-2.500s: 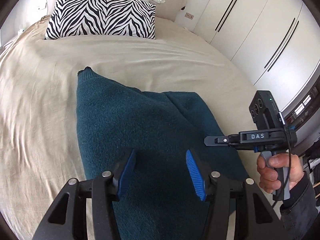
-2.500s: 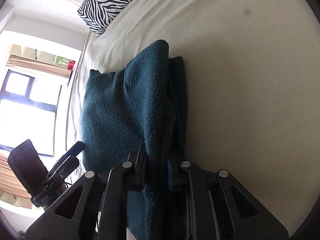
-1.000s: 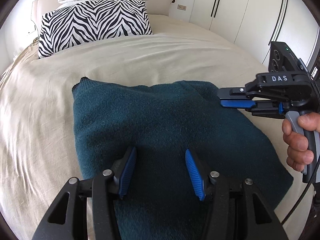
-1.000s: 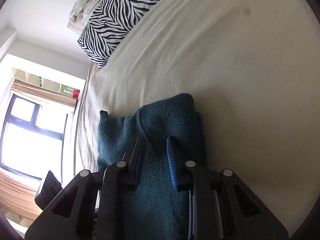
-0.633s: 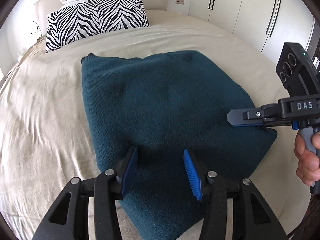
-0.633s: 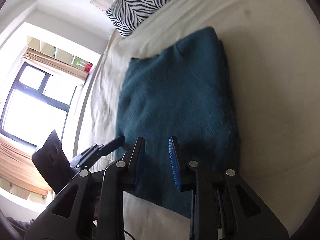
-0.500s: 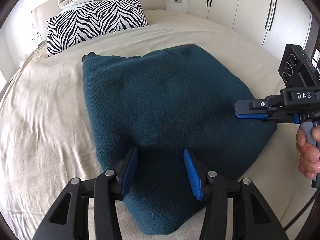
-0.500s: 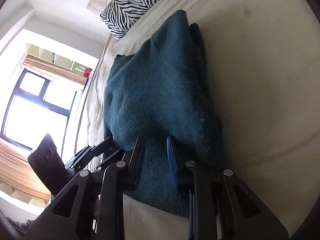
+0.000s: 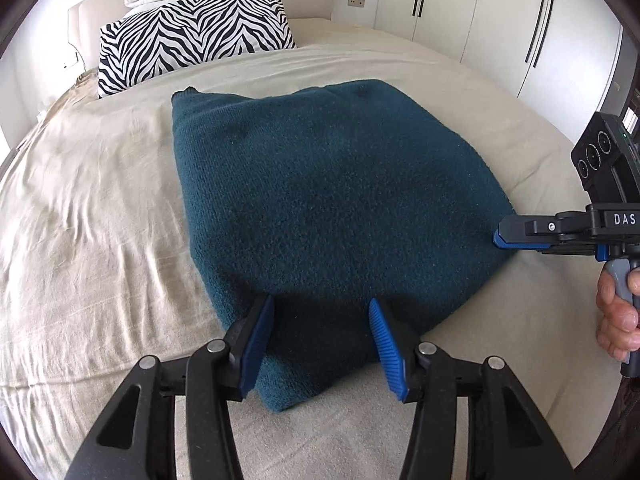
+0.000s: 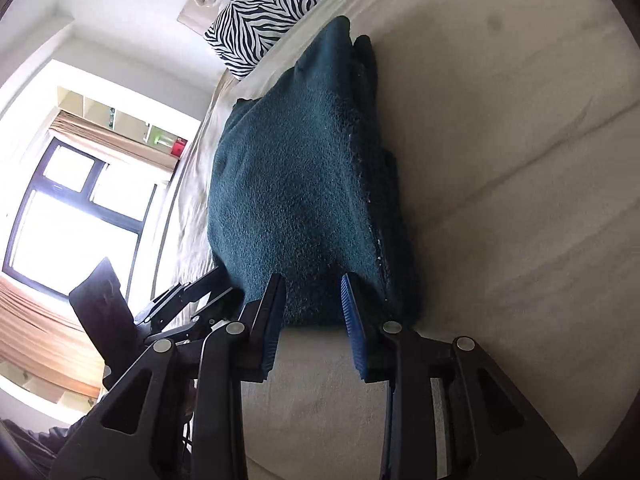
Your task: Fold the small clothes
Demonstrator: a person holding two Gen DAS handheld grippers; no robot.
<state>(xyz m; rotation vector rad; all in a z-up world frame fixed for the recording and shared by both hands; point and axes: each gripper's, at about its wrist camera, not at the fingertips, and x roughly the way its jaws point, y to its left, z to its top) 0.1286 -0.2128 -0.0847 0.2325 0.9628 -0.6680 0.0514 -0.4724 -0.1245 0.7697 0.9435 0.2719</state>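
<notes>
While lying folded on the bed sheet (image 9: 100,208), teal sweater (image 9: 320,208) runs lengthwise toward the zebra pillow (image 9: 192,36). Stacked side layers visible only from the right wrist. Left gripper (image 9: 320,344) spread, pinching nothing; right gripper (image 10: 312,320) opening, pads clear of cloth.

The dark teal knit garment (image 9: 320,208) lies folded into a thick, roughly square pad on the cream sheet, filling the picture's middle, one pointed corner poking out at 11 o'clock (toward the striped pillow). Its stacked layers (image 10: 376,168) show along the right-hand edge.
</notes>
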